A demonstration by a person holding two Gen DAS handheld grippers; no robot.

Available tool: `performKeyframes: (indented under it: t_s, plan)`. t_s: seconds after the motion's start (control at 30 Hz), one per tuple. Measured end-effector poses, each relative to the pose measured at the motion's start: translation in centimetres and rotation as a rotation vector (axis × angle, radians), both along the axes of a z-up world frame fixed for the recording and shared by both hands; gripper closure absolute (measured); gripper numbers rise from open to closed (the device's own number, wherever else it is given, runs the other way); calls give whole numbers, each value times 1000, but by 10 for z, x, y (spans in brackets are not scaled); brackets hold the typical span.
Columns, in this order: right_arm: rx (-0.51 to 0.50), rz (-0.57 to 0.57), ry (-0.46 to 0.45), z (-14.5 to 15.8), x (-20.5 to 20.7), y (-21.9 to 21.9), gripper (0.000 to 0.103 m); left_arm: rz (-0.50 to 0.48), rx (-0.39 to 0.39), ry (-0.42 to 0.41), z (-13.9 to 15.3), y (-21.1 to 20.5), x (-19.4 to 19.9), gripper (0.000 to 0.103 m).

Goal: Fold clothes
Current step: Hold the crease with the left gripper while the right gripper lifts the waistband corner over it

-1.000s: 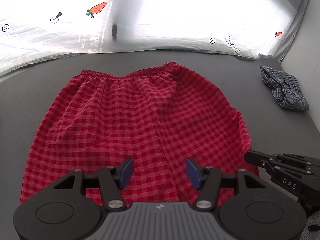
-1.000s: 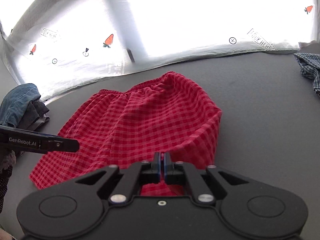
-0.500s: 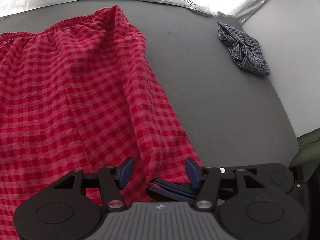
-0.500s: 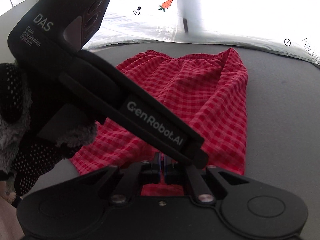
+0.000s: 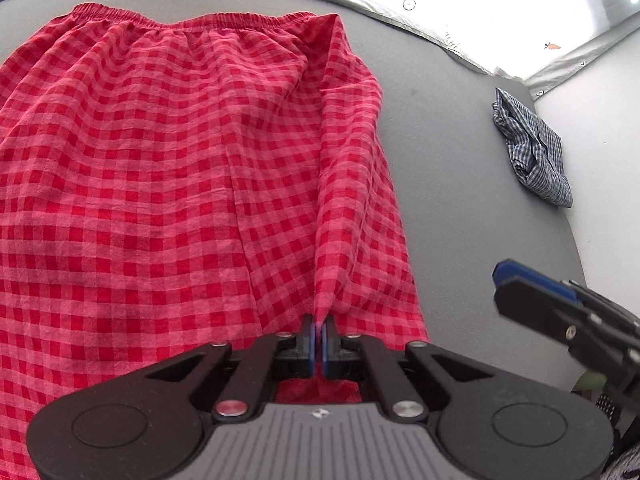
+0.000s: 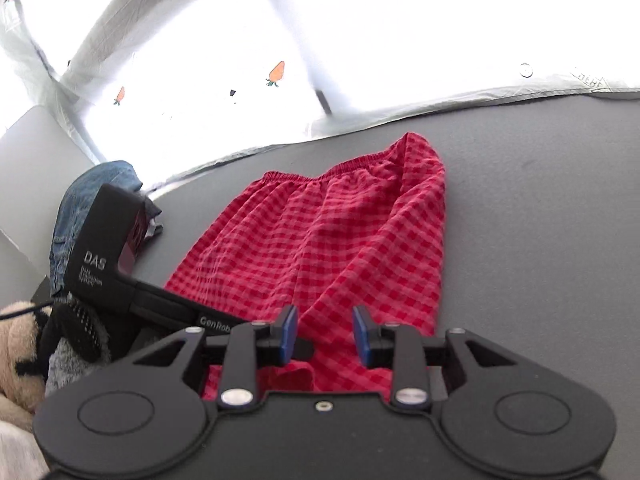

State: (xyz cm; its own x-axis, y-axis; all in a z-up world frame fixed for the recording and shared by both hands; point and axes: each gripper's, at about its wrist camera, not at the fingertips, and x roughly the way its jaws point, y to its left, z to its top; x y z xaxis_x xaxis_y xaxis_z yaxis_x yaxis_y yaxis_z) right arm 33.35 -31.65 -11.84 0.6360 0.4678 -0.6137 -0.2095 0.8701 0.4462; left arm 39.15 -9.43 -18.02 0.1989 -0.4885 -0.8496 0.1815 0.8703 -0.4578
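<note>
Shorts (image 5: 168,168) in red check lie flat on the grey table (image 5: 460,168), waistband far from the jaws, hem nearest; the left gripper (image 5: 319,338) has its jaws pinched tight on a raised pleat at the hem's right corner, presumably to carry that side over; the right gripper (image 6: 325,334) stands open above the same hem, holding nothing; a blue plaid garment (image 5: 532,148) lies well apart to the right.

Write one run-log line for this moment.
left gripper: shut on red checked shorts hem | right gripper: open above shorts | surface: grey table
</note>
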Motion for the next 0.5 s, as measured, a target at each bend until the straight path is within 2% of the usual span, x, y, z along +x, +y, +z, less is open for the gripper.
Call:
performKeyframes:
  t_s: [0.1,0.17,0.2,0.27,0.33,0.37,0.5]
  plan:
    - [-15,-122,6,0,28,-6,68,-26,16,-39,8,4,-5,100]
    - [-141,-140,1,-1,56,8,68,-70,36,-98,19,2,-11,101]
    - [-192,-145,-1,-2,69,15,68,-104,39,-146,29,-1,-17,101]
    - [-226,-137,-5,-2,93,27,65,-169,41,-232,46,-8,-27,101]
    - [-214,-125,-7,-2,112,35,56,-218,34,-277,57,-16,-33,101]
    - [-208,-116,-7,-2,121,40,55,-246,50,-300,59,-21,-35,101]
    - [-262,-92,39,-11,152,57,55,-256,65,-304,58,-21,-36,101]
